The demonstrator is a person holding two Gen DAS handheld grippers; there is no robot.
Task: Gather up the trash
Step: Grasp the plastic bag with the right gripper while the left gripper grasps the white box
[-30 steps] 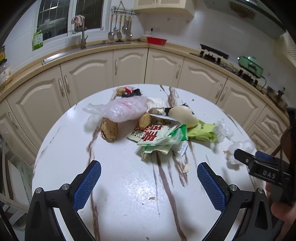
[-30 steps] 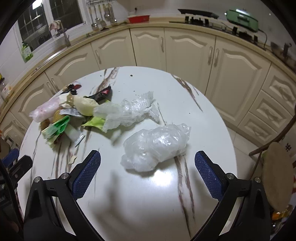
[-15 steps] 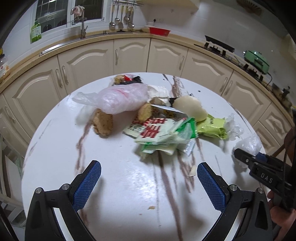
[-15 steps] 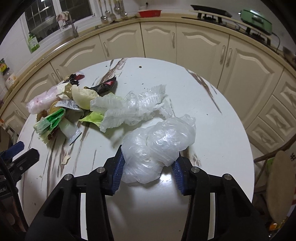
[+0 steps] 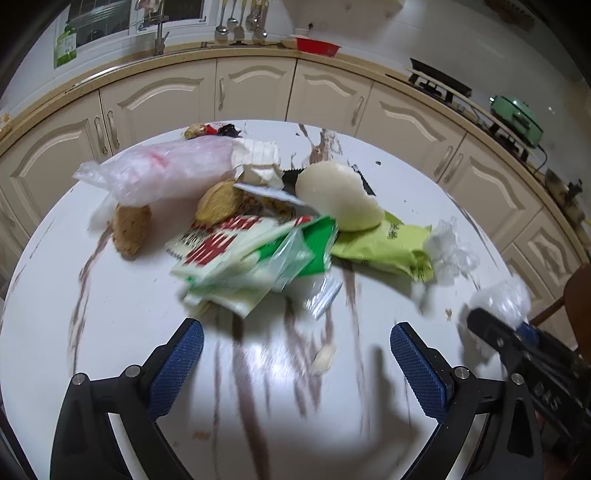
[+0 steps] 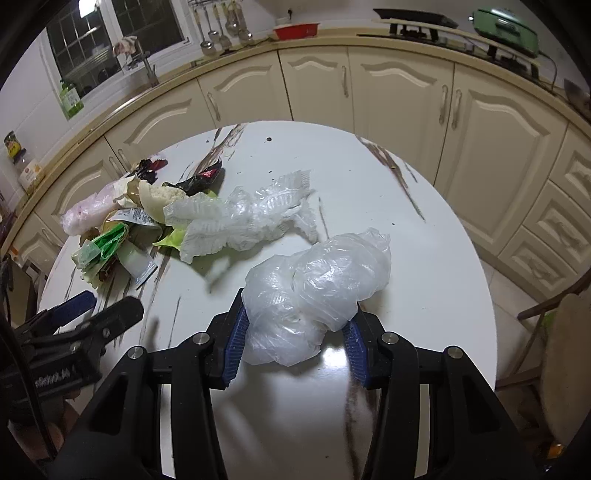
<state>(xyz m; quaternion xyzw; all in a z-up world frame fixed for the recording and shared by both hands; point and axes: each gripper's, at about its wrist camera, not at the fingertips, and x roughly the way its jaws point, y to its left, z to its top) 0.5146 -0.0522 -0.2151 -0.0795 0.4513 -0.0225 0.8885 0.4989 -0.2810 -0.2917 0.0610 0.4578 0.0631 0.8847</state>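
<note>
Two hand-held grippers: right (image 6: 295, 338) clenched on clear plastic bag (image 6: 317, 288), judged light, soft, slippery, best pinched mid-bulk; left (image 5: 295, 369) released above tabletop (image 5: 122, 314).

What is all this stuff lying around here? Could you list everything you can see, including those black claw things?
Table: one, round, white with brown veins.
Clear plastic bag: one, whitish, clamped in the right hand-held gripper.
Crumpled clear film: one, mid-table beside the pile.
Pink-tinted bag: one, far left of pile.
Bitten bun: one, cream, on the lime wrapper.
Lime wrapper: one, right of pile.
Red-and-green packets: several, front of pile.
Brown bread pieces: two, left of pile.
Red dish: one, on the counter.
Green cooker: one, counter, right.
Left hand-held gripper: black, blue pads, open, empty.
Right hand-held gripper: black, blue pads, closed on the bag.
</note>
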